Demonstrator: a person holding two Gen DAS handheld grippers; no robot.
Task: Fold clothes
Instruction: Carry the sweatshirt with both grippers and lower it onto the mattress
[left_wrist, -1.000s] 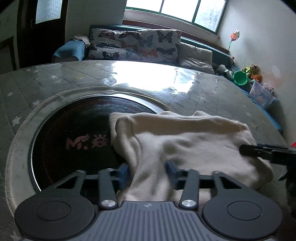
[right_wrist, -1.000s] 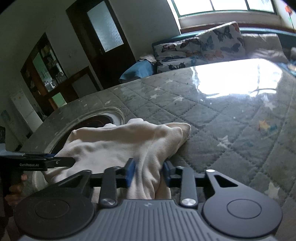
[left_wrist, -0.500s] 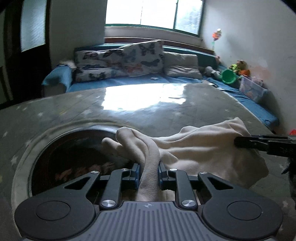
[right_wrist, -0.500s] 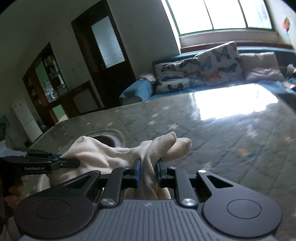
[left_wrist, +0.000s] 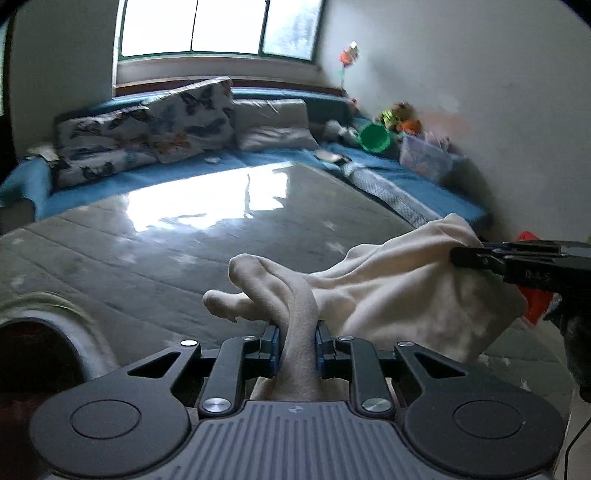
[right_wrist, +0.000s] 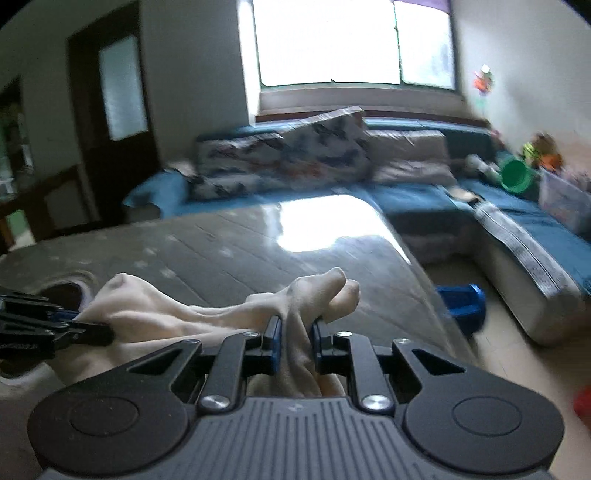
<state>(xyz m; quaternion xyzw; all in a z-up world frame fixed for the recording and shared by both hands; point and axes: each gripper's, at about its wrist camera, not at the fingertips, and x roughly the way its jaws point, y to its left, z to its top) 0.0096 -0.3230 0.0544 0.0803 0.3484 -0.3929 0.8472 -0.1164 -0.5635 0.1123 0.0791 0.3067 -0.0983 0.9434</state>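
Observation:
A cream fleece garment (left_wrist: 399, 291) hangs in the air above the grey quilted table (left_wrist: 155, 258), stretched between both grippers. My left gripper (left_wrist: 297, 349) is shut on a bunched edge of it, cloth poking out past the blue pads. My right gripper (right_wrist: 295, 345) is shut on the opposite edge of the garment (right_wrist: 162, 314), with a folded tip sticking up beyond its fingers. Each gripper shows in the other's view: the right one (left_wrist: 517, 262) at the far right, the left one (right_wrist: 48, 328) at the far left, both clamped on cloth.
The table has a dark round inset (left_wrist: 33, 354) with a pale rim at its left. Behind it runs a blue corner sofa (right_wrist: 424, 192) with butterfly cushions (left_wrist: 147, 129), a green bucket (left_wrist: 375, 136) and a clear box (left_wrist: 428, 155). A blue stool (right_wrist: 463, 299) stands on the floor.
Both grippers closed on the garment's edges and lifted it off the table. It now hangs between them, clear of the round inset it lay over.

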